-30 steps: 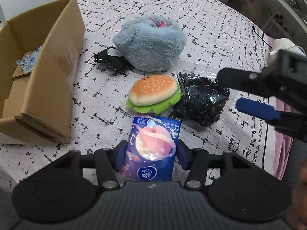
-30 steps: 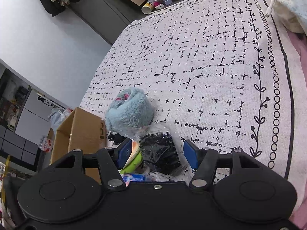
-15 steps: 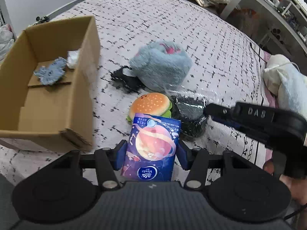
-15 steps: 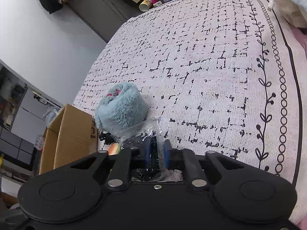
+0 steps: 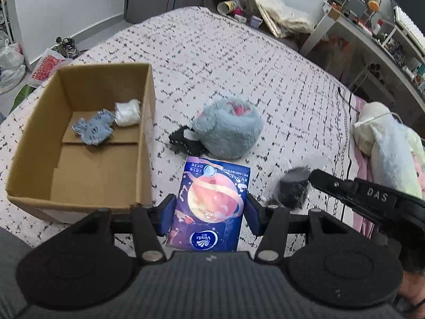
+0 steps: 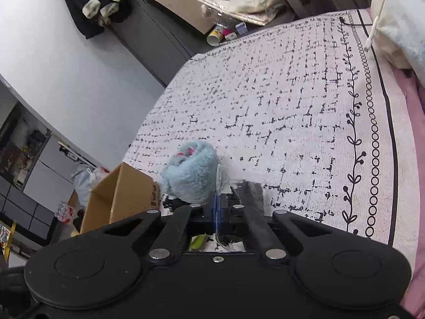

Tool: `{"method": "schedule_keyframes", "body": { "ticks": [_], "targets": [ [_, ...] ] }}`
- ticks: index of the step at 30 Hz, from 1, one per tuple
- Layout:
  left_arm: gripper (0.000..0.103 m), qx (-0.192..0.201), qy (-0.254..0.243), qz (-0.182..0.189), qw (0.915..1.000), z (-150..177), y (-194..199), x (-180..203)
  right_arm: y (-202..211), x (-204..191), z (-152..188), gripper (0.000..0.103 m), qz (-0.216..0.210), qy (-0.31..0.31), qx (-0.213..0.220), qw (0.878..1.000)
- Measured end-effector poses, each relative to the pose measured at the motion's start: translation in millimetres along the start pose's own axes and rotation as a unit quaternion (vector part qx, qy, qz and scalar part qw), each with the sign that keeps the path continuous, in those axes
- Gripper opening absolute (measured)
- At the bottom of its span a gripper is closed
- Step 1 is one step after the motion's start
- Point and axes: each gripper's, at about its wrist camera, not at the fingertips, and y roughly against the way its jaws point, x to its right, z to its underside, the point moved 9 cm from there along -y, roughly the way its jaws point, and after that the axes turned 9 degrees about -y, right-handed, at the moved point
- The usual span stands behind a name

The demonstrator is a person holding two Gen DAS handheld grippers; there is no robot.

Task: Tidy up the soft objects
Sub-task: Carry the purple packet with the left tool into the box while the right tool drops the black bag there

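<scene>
Above the bed | left claw clamps tissue pack | right claw just closed, pinching clear bag

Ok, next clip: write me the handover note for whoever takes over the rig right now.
Left gripper: clamped on the blue tissue pack, held above the bed beside the cardboard box.
Right gripper: jaws have just closed, pinching the clear bag of black bits by its plastic.
Done: a blue rag and a white wad lie in the box.
Left: box both held items, then the blue plush and the black cloth beside it on the bed.
</scene>
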Motion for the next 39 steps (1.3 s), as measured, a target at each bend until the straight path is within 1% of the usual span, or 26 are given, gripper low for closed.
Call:
{"method": "schedule_keyframes", "body": {
  "ticks": [11, 17, 21, 31, 39],
  "targets": [
    [0.053, 0.030, 0.008, 0.002, 0.9995, -16.3, 26.3, -19.1, 20.4, -27.4, -1.6, 0.000, -0.025, -0.010, 0.035, 0.999],
    [0.053, 0.042, 0.013, 0.001, 0.9990, -24.5, 37.0, -36.2, 24.7, -41.7, -4.3, 0.000, -0.034, -0.012, 0.045, 0.998],
    [0.053, 0.049, 0.023, -0.002, 0.9985, -29.7, 41.7, -49.1, 21.1, -54.4, -0.8, 0.000, -0.041, -0.008, 0.043, 0.998],
    [0.053, 0.057, 0.055, -0.016, 0.9967, -41.0, 47.4, -95.9, -2.4, -92.4, 16.9, 0.000, -0.057, 0.008, 0.022, 0.998],
    [0.053, 0.054, 0.069, -0.026, 0.9958, -45.6, 45.3, -129.5, -17.1, -120.8, 25.7, 0.000, -0.068, 0.012, 0.013, 0.998]
  ]
}}
